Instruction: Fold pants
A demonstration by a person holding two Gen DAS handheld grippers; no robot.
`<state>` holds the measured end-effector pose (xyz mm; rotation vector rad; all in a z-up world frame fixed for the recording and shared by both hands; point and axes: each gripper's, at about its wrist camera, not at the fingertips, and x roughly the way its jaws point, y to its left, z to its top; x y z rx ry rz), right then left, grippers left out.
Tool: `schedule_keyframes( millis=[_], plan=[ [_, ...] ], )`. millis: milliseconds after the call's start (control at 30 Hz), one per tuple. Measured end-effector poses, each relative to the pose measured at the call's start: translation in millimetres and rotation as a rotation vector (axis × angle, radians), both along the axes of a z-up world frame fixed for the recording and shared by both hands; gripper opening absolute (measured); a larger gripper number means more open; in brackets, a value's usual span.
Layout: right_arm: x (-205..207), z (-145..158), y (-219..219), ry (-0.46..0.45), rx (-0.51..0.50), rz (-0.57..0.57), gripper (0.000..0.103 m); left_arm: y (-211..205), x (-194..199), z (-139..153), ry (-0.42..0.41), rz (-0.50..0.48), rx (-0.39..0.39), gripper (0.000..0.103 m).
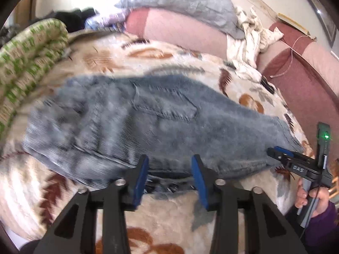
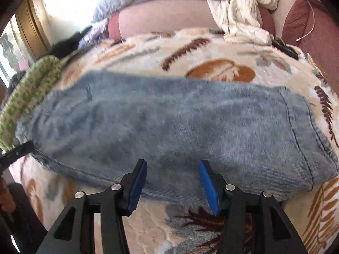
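Blue denim pants [image 1: 148,122] lie folded lengthwise across a leaf-patterned blanket [image 1: 161,218] on a bed; they also show in the right wrist view [image 2: 169,127]. My left gripper [image 1: 169,163] is open and empty, its blue pads just at the pants' near edge by the waist. My right gripper [image 2: 172,168] is open and empty, its pads over the pants' near edge. The right gripper also shows in the left wrist view [image 1: 273,150] at the pants' right end, held by a hand. The left gripper's tip shows at the left edge of the right wrist view [image 2: 25,146].
A green and cream folded cloth [image 1: 27,63] lies at the left. Grey and pink pillows [image 1: 182,2] and a crumpled white cloth [image 1: 250,42] lie at the back. A maroon cover [image 1: 296,78] with a cable lies at the right. A dark remote [image 2: 285,47] sits by the white cloth.
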<state>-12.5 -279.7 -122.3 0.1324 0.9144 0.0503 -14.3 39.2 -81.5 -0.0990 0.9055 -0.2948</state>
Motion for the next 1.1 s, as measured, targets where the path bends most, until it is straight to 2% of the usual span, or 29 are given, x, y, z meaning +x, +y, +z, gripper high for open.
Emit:
schedule_keyframes(
  millis=[67, 167, 433, 533, 800, 933, 1100],
  plan=[
    [2, 6, 5, -0.025, 0.003, 0.017, 0.055, 7, -1, 13, -0.060, 0.039, 0.035, 0.068],
    [11, 11, 17, -0.030, -0.004, 0.045, 0.055, 20, 3, 23, -0.097, 0.075, 0.049, 0.068],
    [42, 21, 50, -0.046, -0.029, 0.093, 0.055, 56, 28, 4, -0.021, 0.195, 0.051, 0.068],
    [53, 17, 54, -0.022, 0.004, 0.092, 0.055, 56, 32, -3, -0.023, 0.198, 0.066, 0.068],
    [74, -7, 69, 0.068, -0.046, 0.102, 0.055, 51, 38, -11, -0.032, 0.172, 0.105, 0.068],
    [90, -18, 64, 0.102, -0.028, 0.083, 0.055, 50, 40, -18, -0.022, 0.164, 0.117, 0.068],
    [104, -23, 66, 0.089, -0.066, 0.081, 0.055, 43, 42, -25, -0.010, 0.147, 0.168, 0.070]
  ],
)
